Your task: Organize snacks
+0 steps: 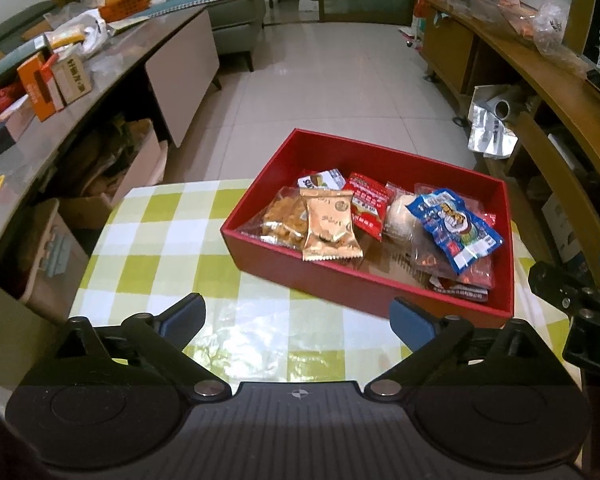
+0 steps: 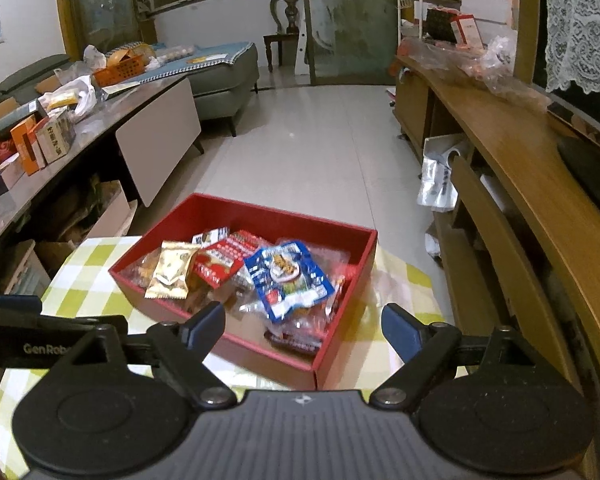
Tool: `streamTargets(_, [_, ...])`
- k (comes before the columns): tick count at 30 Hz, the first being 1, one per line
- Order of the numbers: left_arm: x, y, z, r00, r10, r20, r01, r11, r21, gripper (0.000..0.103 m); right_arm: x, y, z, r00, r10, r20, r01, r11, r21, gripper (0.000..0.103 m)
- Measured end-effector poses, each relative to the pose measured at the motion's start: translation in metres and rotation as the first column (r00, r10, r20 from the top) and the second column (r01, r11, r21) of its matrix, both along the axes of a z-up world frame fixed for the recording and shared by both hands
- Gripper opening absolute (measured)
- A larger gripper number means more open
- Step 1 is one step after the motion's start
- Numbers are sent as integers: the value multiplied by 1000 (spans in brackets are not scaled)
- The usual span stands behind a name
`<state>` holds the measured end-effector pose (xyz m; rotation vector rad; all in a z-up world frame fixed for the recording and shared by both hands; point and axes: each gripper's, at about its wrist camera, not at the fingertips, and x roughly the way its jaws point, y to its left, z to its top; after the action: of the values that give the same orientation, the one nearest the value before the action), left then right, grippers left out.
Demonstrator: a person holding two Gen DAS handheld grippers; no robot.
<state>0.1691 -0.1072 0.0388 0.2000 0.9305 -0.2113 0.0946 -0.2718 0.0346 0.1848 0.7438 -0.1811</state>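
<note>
Red box (image 1: 380,152) full of snacks (image 1: 332,224) sits on the desk (image 1: 160,240), up past the left gripper (image 1: 298,320). Both its fingers (image 1: 184,312) are spread wide, holding nothing. The right gripper (image 2: 304,324) is spread and empty too, box just ahead.

One red box (image 1: 260,184) is sitting on one checked cloth (image 1: 160,240). Inside it, one gold packet (image 1: 330,224), one blue packet (image 1: 454,226) and one white-and-green packet (image 1: 320,180) are showing, along with one clear bag of brown snacks (image 1: 280,216) and one pale round snack (image 1: 398,214). At least two red packets (image 1: 366,204) are lying among them; others underneath are too hidden for counting. Two grippers are showing, left (image 1: 298,320) and right (image 2: 302,326).
</note>
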Motion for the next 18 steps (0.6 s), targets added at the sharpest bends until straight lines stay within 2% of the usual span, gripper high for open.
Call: streamTargets(18, [-49,23,-2,1000,5,-9,-5,1000,-3,103,-47,24,-8,999,17,-32,-17,1000,27,94])
